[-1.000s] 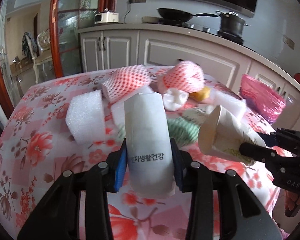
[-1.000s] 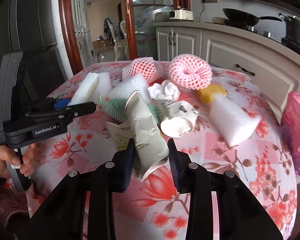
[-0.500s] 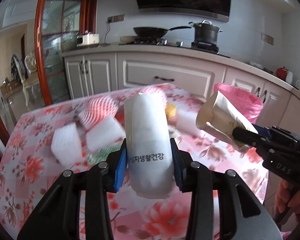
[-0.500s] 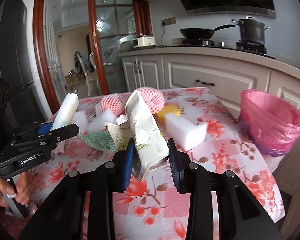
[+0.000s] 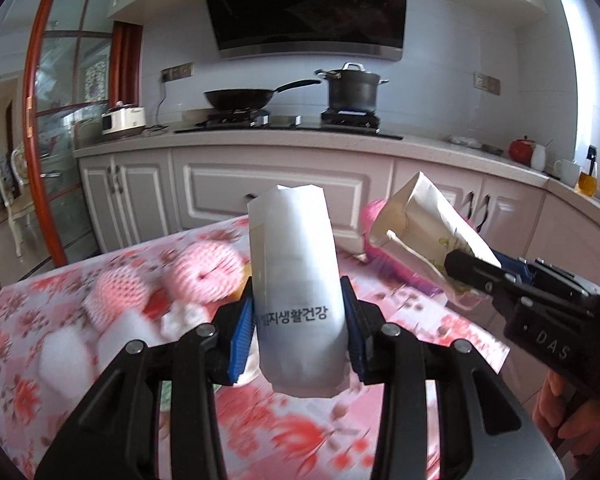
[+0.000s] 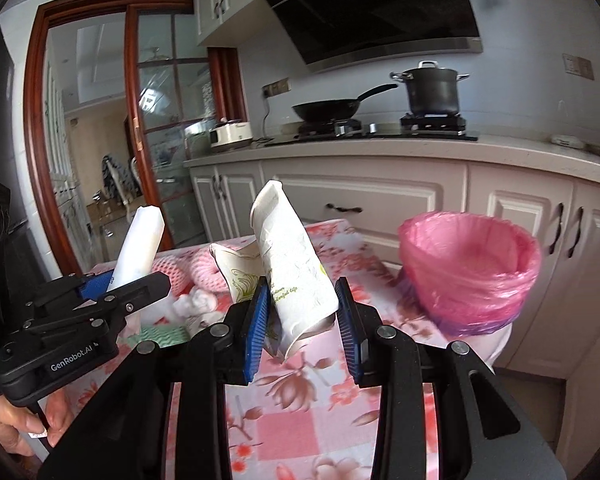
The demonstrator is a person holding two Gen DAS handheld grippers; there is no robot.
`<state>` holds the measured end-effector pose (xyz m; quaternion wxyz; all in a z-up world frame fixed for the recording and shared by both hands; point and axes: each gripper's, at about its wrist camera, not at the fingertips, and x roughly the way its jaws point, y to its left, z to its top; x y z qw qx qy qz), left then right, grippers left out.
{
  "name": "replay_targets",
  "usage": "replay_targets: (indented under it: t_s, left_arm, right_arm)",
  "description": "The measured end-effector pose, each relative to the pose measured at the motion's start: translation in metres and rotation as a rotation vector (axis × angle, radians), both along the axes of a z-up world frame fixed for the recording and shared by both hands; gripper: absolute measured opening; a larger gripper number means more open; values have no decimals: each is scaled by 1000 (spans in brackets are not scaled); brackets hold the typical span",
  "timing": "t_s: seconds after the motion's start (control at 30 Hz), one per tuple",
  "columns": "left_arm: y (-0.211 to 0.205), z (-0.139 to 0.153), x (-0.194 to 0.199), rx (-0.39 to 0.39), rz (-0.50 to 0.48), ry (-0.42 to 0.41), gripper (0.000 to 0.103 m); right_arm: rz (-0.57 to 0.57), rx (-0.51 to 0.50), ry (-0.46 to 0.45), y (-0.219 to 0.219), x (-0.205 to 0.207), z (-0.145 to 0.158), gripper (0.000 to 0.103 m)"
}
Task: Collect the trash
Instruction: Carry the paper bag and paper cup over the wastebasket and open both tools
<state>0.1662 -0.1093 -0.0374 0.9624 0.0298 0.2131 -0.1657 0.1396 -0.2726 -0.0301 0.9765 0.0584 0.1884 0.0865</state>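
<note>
The left gripper (image 5: pixel 298 326) is clamped on a white paper cup (image 5: pixel 296 280) with black Korean lettering, its blue pads (image 5: pixel 242 330) pressing both flanks, and the cup stands nearly upright between them, clear of the table. The right gripper (image 6: pixel 300 316) is closed on a crumpled white paper cup (image 6: pixel 292 272) with a faint green print, which leans to the left in the jaws with its open mouth uppermost; a second crushed cup (image 6: pixel 240 276) with a green pattern sits against its left side. In the left wrist view this same crumpled cup shows at the right, tilted, in the other gripper's black fingers, with a hand (image 5: pixel 572 416) on the handle below. Under both grippers lies the floral pink tablecloth (image 6: pixel 312 416), and on it, blurred, are two pink foam nets (image 5: pixel 204 268), white foam blocks (image 5: pixel 64 356), a wad of white tissue (image 6: pixel 198 300) and a green-and-white scrap (image 6: pixel 160 334). A bin lined with a pink bag (image 6: pixel 468 272) stands open just past the table's right edge. Behind runs a white cabinet counter (image 6: pixel 380 148) carrying a black pan (image 6: pixel 328 110), a lidded dark pot (image 6: pixel 432 90) and a small rice cooker (image 6: pixel 230 134), under a black range hood (image 5: pixel 304 4).
</note>
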Motion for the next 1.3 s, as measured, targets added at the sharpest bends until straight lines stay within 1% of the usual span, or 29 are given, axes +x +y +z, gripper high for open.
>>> replay_targets:
  t_s: [0.23, 0.37, 0.47, 0.63, 0.8, 0.97, 1.1, 1.2, 1.23, 1.27, 1.3]
  left_arm:
    - [-49, 8, 32, -28, -91, -34, 39]
    - [-84, 13, 54, -40, -157, -50, 39]
    - [-113, 14, 74, -36, -204, -56, 39]
    - [-158, 15, 116, -39, -266, -55, 39]
    - [-191, 7, 162, -59, -298, -18, 39]
    - [-223, -9, 216, -76, -312, 36, 39]
    - [-240, -18, 243, -86, -323, 61, 40]
    - [-252, -27, 257, -78, -338, 84, 42]
    - [-254, -31, 261, -72, -336, 90, 48]
    - [-257, -36, 266, -64, -328, 95, 58]
    - [-256, -39, 268, -62, -317, 98, 61]
  right_arm:
    - [-119, -10, -36, -44, 13, 9, 33]
    - [-185, -21, -38, -75, 27, 10, 33]
    - [-236, -29, -32, -99, 41, 10, 33]
    - [-295, -11, -24, -138, 70, 8, 33]
    - [-331, -2, -6, -167, 100, 0, 33]
    - [-356, -2, 6, -188, 128, -8, 33]
    - [-370, -7, 17, -201, 144, -14, 33]
    - [-360, -7, 29, -209, 156, -20, 34]
    - [-357, -6, 31, -210, 159, -23, 35]
    - [-356, -6, 41, -212, 162, -25, 42]
    - [-363, -4, 47, -215, 165, -27, 46]
